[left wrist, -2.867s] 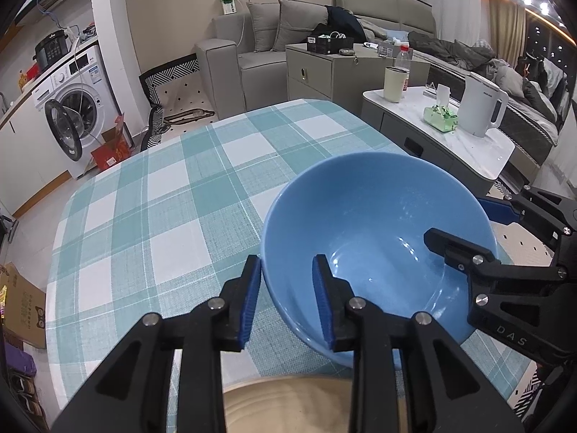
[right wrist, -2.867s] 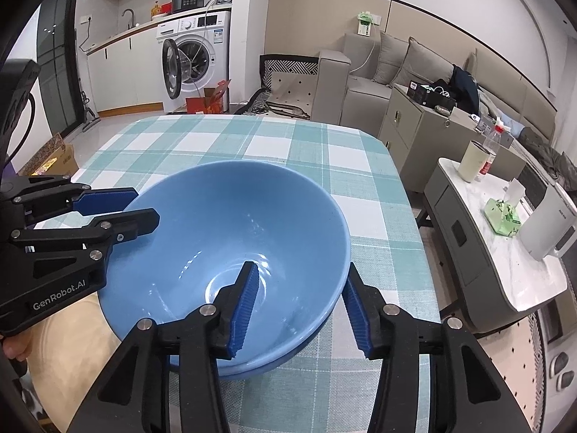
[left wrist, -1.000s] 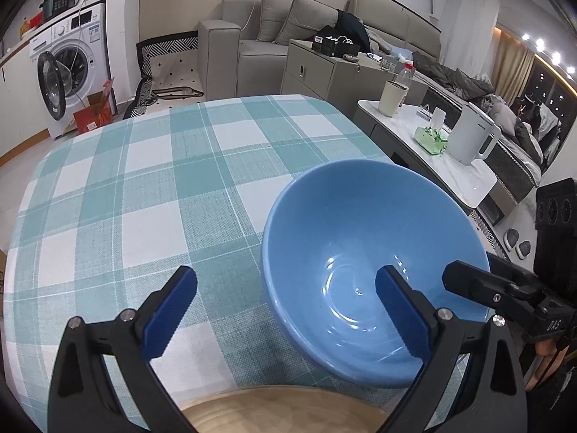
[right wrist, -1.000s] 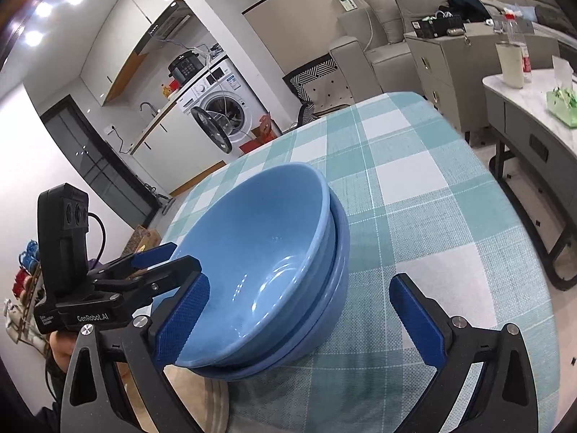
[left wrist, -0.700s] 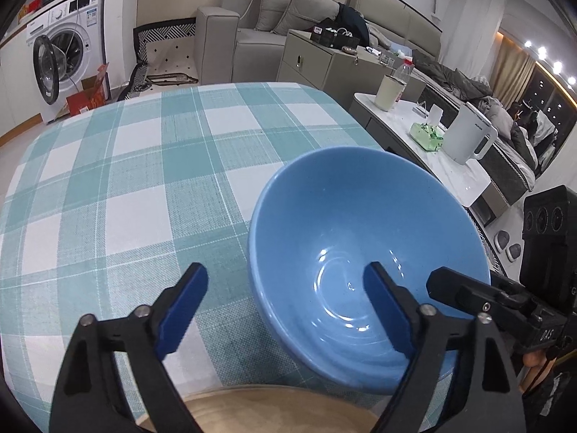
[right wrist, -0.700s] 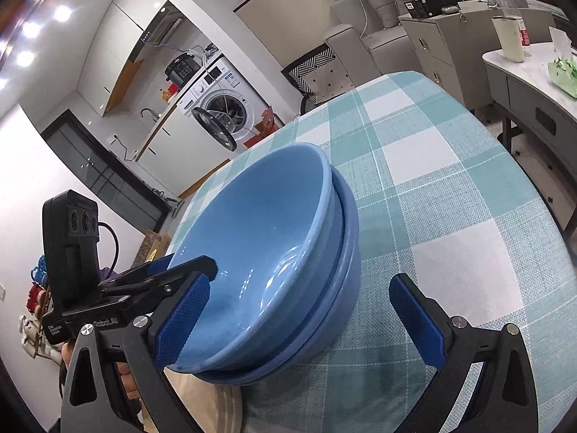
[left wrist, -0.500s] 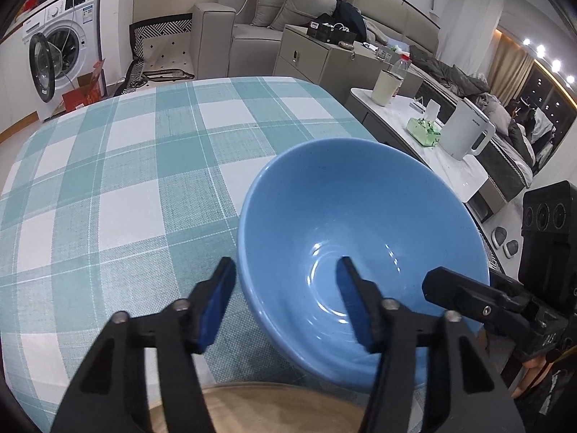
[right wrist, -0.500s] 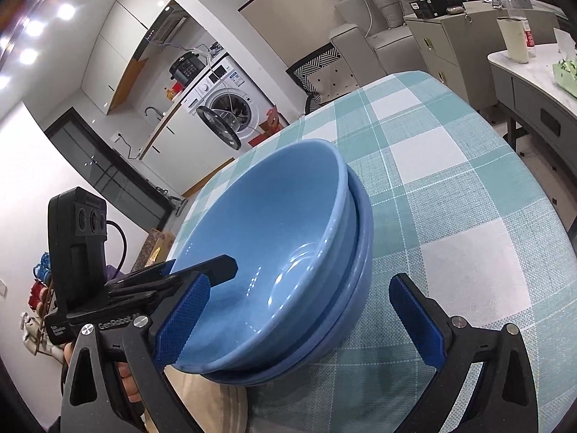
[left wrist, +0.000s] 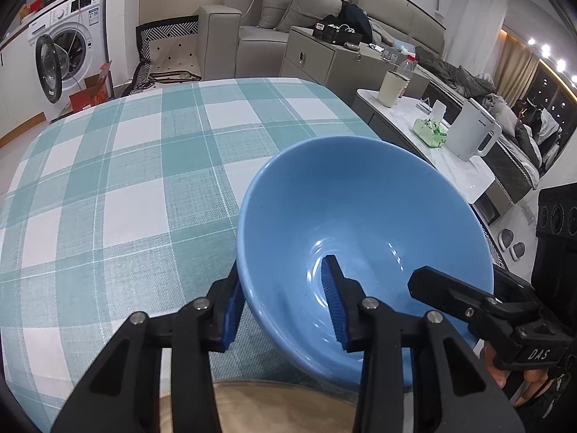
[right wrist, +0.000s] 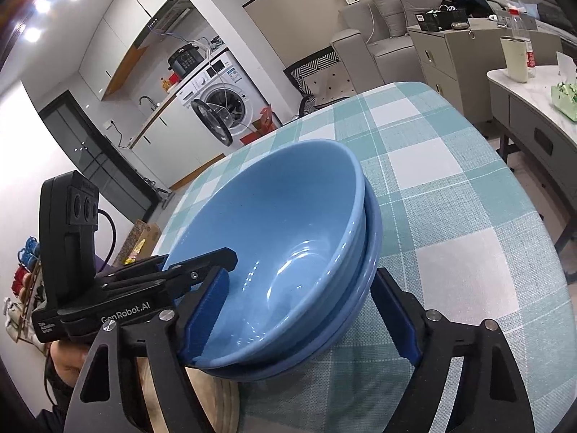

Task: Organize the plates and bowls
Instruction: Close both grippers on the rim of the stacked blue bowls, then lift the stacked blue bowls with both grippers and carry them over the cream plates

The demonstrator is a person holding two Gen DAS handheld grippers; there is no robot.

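My left fingers (left wrist: 285, 310) had just closed on the top bowl's (left wrist: 364, 223) rim, my right fingers (right wrist: 303, 321) were closing around both bowls, so next I needed a steady lift.

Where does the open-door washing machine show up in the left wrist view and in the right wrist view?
Left wrist view: washing machine at the far upper left, beyond the table's far left corner.
Right wrist view: washing machine upper middle-left, behind the stacked blue bowls.
Shared landmark: the teal checked tablecloth, also seen at, with the red box on the floor beside the machine.
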